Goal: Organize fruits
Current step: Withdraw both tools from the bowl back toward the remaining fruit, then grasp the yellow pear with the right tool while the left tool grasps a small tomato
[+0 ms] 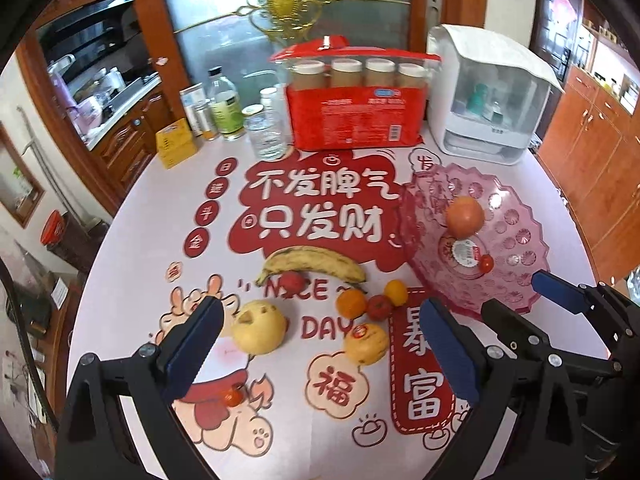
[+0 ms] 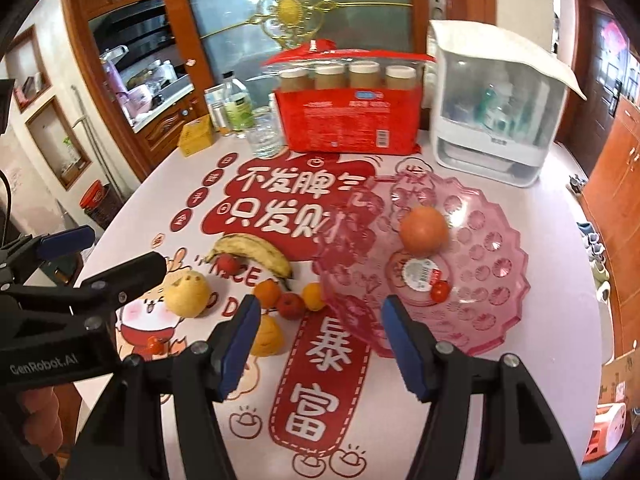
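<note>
Fruits loose on the round table (image 1: 96,280), most of them straight ahead of the left tongs (image 1: 320,308), spread wide and gripping nothing. Banana (image 1: 312,260) farthest forward, long axis crosswise to the fingers, arch bowed away, both ends curling back toward the tongs, thin stem end leftward, dark tip rightward. Small red fruit (image 1: 293,281) tucked under the arch, touching it. Yellow pear-like fruit (image 1: 259,327) just inside the left finger; cherry tomato (image 1: 233,396) closer in, beside that same finger. Between the fingertips a tight cluster: orange mandarin (image 1: 351,304), small red apple (image 1: 379,307) and small yellow-orange fruit (image 1: 396,291), all touching; stickered yellow fruit (image 1: 366,344) just nearer, apart from them. Pink dish (image 1: 520,304) forward and right of the left tongs, scalloped near rim close to the cluster with only a narrow lane of cloth between; large orange-red fruit (image 1: 465,216) and second cherry tomato (image 1: 486,264) inside it. Right tongs (image 2: 320,306) likewise parted and bare, dish rim just beyond the right finger, stickered fruit partly hidden behind the left one. Open printed cloth nearest both tongs; table edge curving away close on the far left and far right. Back edge crowded: red package (image 1: 352,116), white appliance (image 1: 488,112), glass jar (image 1: 266,136), yellow box (image 1: 176,144).
</note>
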A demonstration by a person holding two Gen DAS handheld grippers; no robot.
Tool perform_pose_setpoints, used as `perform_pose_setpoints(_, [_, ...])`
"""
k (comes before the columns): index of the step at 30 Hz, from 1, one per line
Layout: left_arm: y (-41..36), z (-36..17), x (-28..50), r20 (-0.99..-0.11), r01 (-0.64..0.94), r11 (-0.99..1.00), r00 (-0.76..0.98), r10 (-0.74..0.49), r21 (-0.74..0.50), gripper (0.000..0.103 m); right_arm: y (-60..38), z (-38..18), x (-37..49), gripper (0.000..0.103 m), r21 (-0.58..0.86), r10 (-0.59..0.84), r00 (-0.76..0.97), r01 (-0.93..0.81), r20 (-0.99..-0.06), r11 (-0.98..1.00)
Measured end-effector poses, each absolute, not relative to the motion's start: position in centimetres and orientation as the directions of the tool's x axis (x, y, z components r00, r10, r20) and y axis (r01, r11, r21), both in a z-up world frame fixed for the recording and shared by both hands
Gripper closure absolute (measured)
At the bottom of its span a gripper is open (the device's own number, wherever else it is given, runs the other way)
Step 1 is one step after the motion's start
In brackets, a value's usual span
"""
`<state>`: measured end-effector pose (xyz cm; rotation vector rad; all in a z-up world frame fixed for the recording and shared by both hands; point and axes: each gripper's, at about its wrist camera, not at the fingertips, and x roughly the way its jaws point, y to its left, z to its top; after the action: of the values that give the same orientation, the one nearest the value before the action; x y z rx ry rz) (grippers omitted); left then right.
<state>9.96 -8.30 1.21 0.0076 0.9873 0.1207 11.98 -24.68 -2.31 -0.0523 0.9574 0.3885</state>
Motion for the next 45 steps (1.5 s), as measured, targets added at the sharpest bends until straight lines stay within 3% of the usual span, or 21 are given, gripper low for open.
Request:
perform_pose_setpoints(18, [0.1,0.8,5.8,-0.812,-0.279,0.951,0.52,0.266,0.133,0.005,-19.6,-2.1,10.8,0.04,0.112,0.332,0.495,-0.422,-0.803,0.9])
perform_pose_setpoints(28, [5.5,-1.2,6.2,-0.854,-0.34,0.936,0.458,0.247,0.089,0.006,-18.3,-2.0,10.8,0.04,0.068,0.314,0.516,-0.439,-0.797,0.896])
perform_pose_setpoints(45, [5.3,-8.9,7.7,-0.937,-0.255,0.967,0.331,0.109,0.023,0.006,-13.8,-5.4,12.9,0.04,0.076,0.326,0.436,-0.5,-0.839,0.863])
